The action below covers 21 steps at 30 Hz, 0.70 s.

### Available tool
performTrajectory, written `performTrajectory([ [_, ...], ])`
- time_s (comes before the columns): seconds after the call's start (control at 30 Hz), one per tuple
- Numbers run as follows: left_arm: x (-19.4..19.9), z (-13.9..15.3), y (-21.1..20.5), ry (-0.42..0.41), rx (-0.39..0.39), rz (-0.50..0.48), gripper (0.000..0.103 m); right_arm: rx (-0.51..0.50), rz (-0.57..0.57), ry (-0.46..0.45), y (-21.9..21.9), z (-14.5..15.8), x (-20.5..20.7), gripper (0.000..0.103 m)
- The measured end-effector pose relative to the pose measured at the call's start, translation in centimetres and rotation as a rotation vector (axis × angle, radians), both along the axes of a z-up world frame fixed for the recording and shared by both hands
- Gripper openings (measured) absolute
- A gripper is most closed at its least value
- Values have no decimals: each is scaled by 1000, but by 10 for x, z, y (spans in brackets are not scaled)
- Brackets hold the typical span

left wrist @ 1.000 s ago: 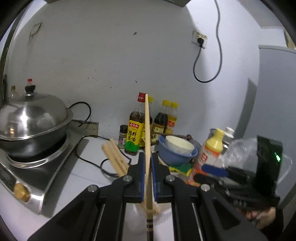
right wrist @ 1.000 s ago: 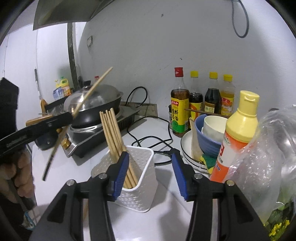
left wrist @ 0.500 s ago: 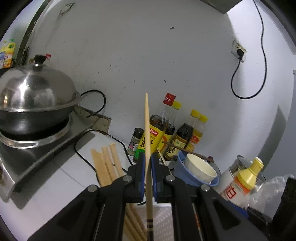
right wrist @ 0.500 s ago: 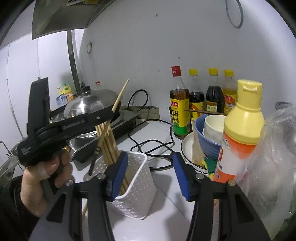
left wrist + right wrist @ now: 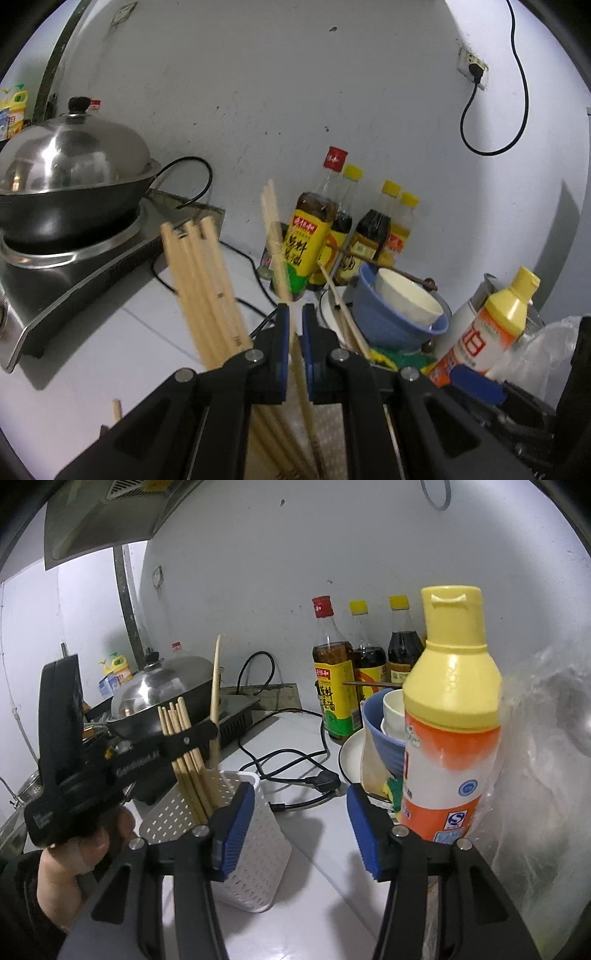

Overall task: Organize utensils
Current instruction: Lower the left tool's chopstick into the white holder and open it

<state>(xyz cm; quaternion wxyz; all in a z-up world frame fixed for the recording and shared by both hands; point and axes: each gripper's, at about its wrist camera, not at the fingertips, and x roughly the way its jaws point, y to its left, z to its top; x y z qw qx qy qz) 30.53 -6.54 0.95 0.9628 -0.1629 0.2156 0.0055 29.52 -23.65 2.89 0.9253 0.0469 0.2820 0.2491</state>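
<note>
The left gripper (image 5: 294,345) points forward and somewhat downward, its blue-padded jaws pressed almost together on a single chopstick (image 5: 276,236) that stands nearly upright between them. In the right wrist view, the person's left hand (image 5: 79,853) wraps around the black handle from below, a dark sleeve showing at the wrist. The right gripper (image 5: 300,830) also tilts downward, its jaws parted with nothing between the pads, the left pad close beside a white perforated holder (image 5: 255,853).
</note>
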Motion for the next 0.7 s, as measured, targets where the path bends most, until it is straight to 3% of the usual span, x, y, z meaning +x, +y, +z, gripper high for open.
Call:
performTrajectory([
  [0.2, -18, -1, 8, 29, 18, -31, 8, -8, 13, 0, 8, 2, -5, 50],
  [0.33, -35, 6, 20, 19, 4, -40, 47, -10, 17, -3, 14, 6, -12, 50],
  [0.7, -82, 10, 60, 35, 7, -6, 49, -62, 3, -3, 39, 15, -38, 50],
])
